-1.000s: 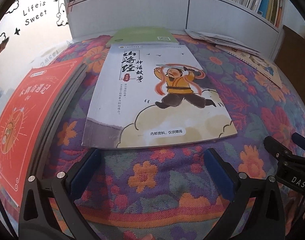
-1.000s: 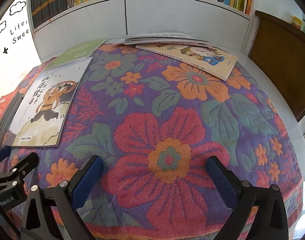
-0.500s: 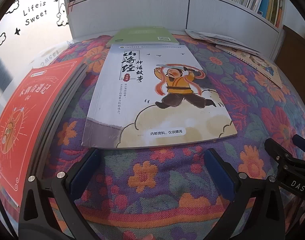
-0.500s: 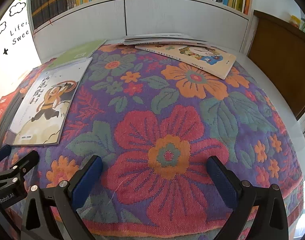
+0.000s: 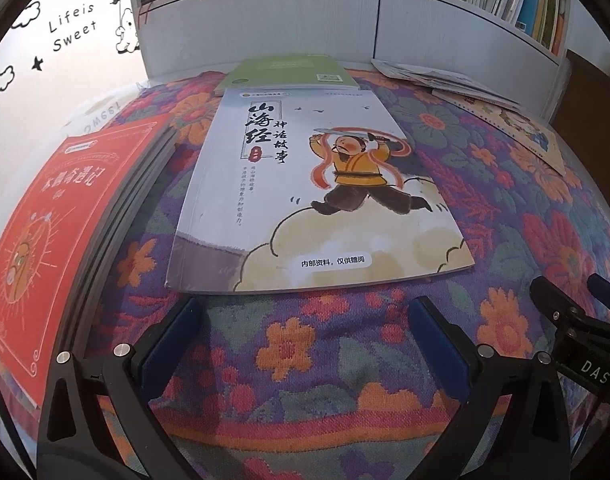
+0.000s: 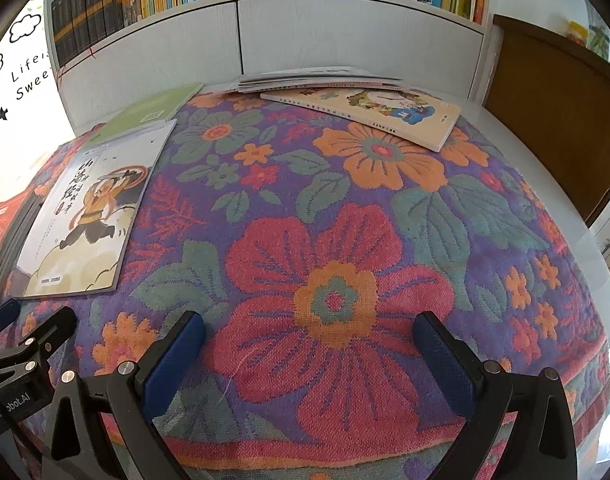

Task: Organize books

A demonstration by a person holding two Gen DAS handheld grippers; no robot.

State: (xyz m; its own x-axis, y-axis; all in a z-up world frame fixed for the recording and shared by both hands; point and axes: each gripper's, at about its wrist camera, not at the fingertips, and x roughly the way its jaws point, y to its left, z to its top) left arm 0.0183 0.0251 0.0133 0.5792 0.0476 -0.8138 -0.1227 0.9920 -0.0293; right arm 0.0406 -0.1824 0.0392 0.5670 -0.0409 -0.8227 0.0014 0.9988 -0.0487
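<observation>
Left wrist view: my left tool (image 5: 303, 320) is released, its two blue pads wide apart and holding nothing, just above the floral cloth (image 5: 305, 360) that covers the tabletop. At 12 o'clock from the tool, just beyond the pad tips, a grey book (image 5: 305, 192) lies flat with its cover up, showing a running figure in a yellow shirt. Its far edge lies over the near edge of a green book (image 5: 289, 70), further at 12 o'clock. At 9 o'clock a red book (image 5: 53, 216) lies on top of a stack of books, near the grey book but apart from it. At 2 o'clock I see some thin books (image 5: 445, 78) and a picture book (image 5: 521, 128) near the white bookcase (image 5: 285, 20). At 3 o'clock part of my right tool (image 5: 577, 328) shows.

In the right wrist view my right tool (image 6: 309, 332) is also released, pads wide apart, empty, over a large red flower of the cloth. From here the grey book (image 6: 89, 216) is at 10 o'clock, the green book (image 6: 153, 108) at 11 o'clock, and the picture book (image 6: 369, 114) at 12 to 1 o'clock, with the thin books (image 6: 317, 80) behind it. A brown cabinet (image 6: 553, 112) stands at 2 o'clock.
</observation>
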